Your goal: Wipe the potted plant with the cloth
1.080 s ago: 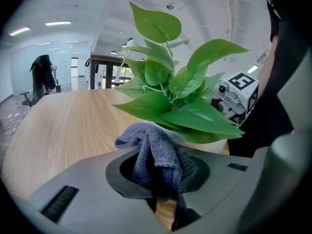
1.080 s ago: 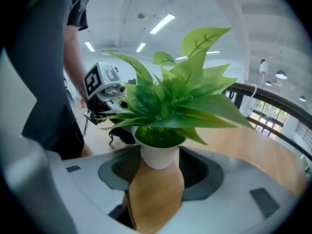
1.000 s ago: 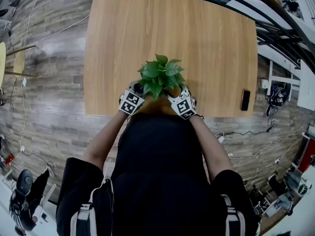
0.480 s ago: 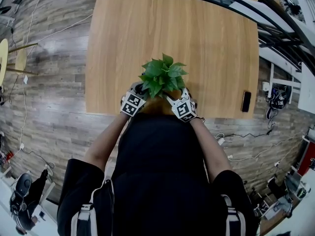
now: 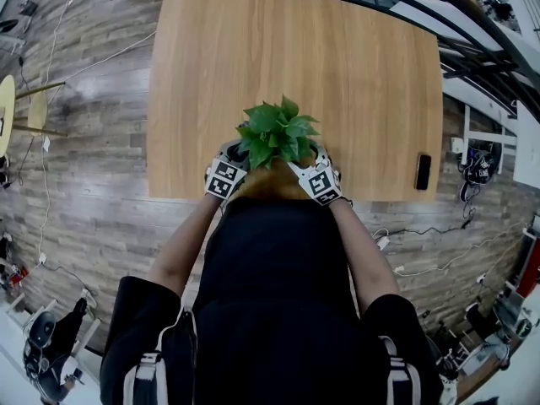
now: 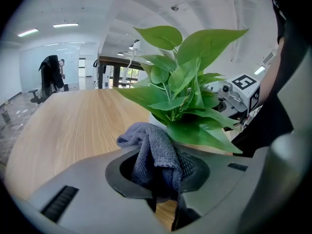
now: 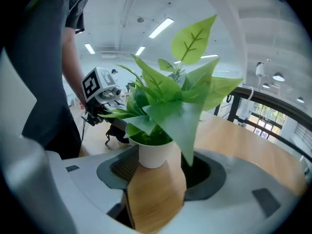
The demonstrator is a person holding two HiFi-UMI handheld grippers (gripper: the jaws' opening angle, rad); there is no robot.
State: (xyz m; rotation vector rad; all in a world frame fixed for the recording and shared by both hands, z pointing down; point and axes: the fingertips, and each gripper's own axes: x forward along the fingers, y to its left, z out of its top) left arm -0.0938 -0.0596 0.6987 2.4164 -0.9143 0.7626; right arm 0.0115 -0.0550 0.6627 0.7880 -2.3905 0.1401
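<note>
Left gripper (image 6: pixel 163 182): my jaws are pinched tight on the grey cloth (image 6: pixel 152 152), which is bunched between them.
Right gripper (image 7: pixel 158 179): my jaws are spreading, and the potted plant (image 7: pixel 161 111) stands between them with its white pot unclamped.
Potted plant: upright at the table's (image 5: pixel 363 74) near edge, between both my grippers, with the cloth just beside it.

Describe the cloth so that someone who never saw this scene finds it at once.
On the wooden table, a potted plant stands near the edge closest to the person. Just left of it, the left gripper is shut on the cloth: a bunched, grey-blue towelling rag, the only soft fabric there.
</note>
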